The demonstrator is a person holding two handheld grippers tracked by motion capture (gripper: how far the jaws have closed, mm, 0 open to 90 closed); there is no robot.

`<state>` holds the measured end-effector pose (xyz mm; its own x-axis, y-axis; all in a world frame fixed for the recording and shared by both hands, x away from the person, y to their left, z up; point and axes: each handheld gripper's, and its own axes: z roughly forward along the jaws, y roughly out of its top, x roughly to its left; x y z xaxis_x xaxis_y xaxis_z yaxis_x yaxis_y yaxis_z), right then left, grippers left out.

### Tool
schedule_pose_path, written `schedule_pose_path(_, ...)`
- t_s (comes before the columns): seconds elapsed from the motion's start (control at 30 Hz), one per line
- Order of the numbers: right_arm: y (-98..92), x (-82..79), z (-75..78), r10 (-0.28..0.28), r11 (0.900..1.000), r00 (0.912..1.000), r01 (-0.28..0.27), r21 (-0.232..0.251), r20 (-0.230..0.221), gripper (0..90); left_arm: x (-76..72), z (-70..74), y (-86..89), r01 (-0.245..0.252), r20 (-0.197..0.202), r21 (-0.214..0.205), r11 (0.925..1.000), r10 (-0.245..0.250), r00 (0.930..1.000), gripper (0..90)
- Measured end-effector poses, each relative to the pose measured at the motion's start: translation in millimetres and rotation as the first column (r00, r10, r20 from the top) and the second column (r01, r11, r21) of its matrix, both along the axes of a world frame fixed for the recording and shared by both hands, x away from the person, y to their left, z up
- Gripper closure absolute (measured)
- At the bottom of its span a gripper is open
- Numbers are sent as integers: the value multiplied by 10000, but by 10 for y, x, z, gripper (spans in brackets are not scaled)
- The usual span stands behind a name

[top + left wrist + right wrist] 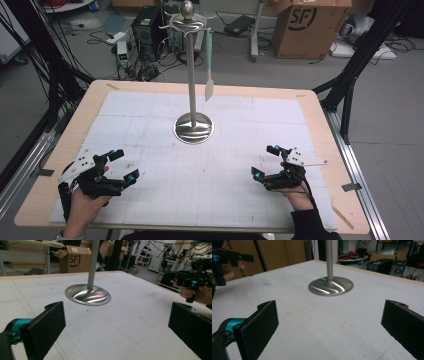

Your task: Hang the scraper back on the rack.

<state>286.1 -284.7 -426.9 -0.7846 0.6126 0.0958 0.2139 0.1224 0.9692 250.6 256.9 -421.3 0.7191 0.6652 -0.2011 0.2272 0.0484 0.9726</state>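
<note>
Cardboard box (310, 25), computer tower (147, 27) on floor.

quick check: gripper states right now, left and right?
Left gripper: open, holding nothing, over the mat.
Right gripper: open, holding nothing, over the mat.

The left black hand-held gripper (123, 165) is hovering with jaws spread wide, near-left of the shiny steel stand base (193, 128); the right black hand-held gripper (265, 161) is mirroring it near-right, equally agape.
</note>
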Motion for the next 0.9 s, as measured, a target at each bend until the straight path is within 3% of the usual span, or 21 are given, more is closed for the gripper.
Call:
schedule_pose_path(0.2,-102,-73,-108,198,9998,9996,-199,-79,-215,1,1,-3,5,-9,54,-43,10000,10,10000,17)
schedule_pose_path(0.47,-282,-164,-180,-13,9997,9999,16,246,-120,1,5,-15,86,-249,149,-130,9996,250,9996,17)
schedule_pose_path(0.63,-383,-221,-209,-210,9986,9998,207,495,52,1,-1,-34,102,-349,357,268,9990,339,9988,17)
schedule_pose_path(0.9,-396,-237,-200,-279,9974,9995,271,661,122,1,5,-44,121,-416,300,212,9989,409,9987,17)
